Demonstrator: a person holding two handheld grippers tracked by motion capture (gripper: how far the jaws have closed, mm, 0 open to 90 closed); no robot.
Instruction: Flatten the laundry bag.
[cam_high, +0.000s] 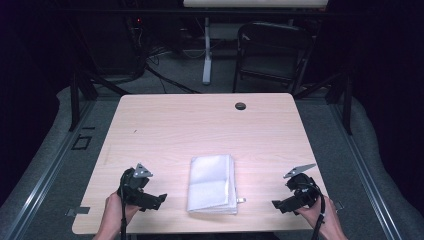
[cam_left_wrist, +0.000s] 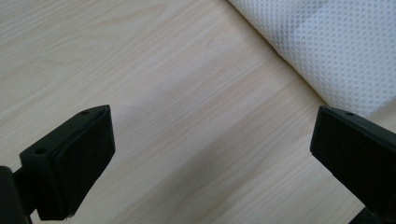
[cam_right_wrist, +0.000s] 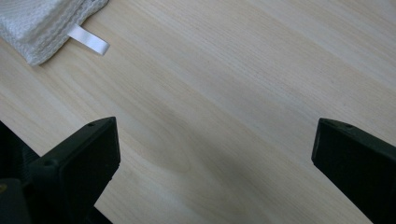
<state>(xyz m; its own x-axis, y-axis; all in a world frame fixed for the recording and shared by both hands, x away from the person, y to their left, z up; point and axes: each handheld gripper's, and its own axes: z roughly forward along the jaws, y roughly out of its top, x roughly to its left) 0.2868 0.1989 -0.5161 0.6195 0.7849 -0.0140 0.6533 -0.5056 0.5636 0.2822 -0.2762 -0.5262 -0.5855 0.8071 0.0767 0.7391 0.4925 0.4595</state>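
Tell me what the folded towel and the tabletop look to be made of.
Towel: white woven cloth, probably cotton or microfibre; a honeycomb weave and a satin tag show. Tabletop: pale wood-look surface, matte, likely laminate; printed-looking grain streaks.

The left gripper and the right gripper are both matte black, blocky tools, each topped by a grey three-cornered plate and trailing a thin black cable back along the person's bare forearm. In the two gripper views the jaws are thick, flat-faced black blocks with angled tops, each with a small round screw hole near its upper corner. The left hand and right hand wear no gloves, and no sleeves reach the wrists.
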